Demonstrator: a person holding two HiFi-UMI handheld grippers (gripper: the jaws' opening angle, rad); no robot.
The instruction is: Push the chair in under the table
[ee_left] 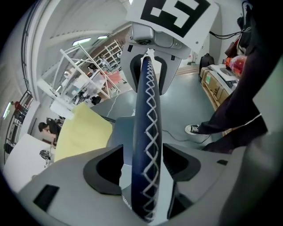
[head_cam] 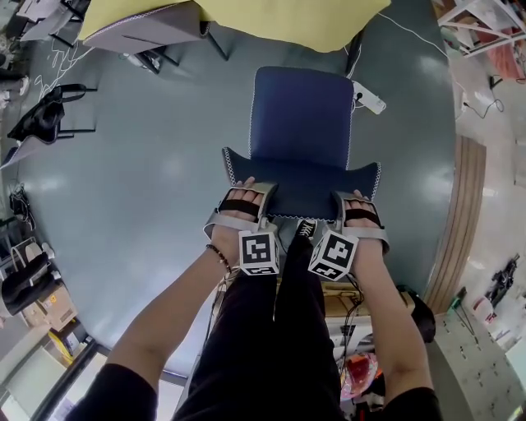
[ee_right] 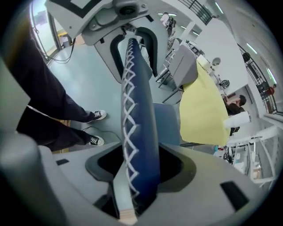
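two grippers, both released and spread wide. from my seat i see the left gripper (ee_left: 143, 176) straddling the stitched top edge of the backrest (head_cam: 304, 187), with a gap on either side of it. the right gripper (ee_right: 139, 170) straddles the same edge further along, with a gap plain on one side (the other jaw sits so close i can't say whether it touches).

in the head view they sit at mid-frame, one on the left corner of the backrest and one on the right corner, both pointing steeply down.

the blue chair (head_cam: 300, 115) stands in the centre with its seat facing the top of the frame. the yellow-covered table (head_cam: 271, 20) runs along that upper edge. a strip of grey floor (head_cam: 164, 164) shows between the seat front and the cloth. the person's black trousers (head_cam: 271, 345) fill the lower middle, just behind the chair.
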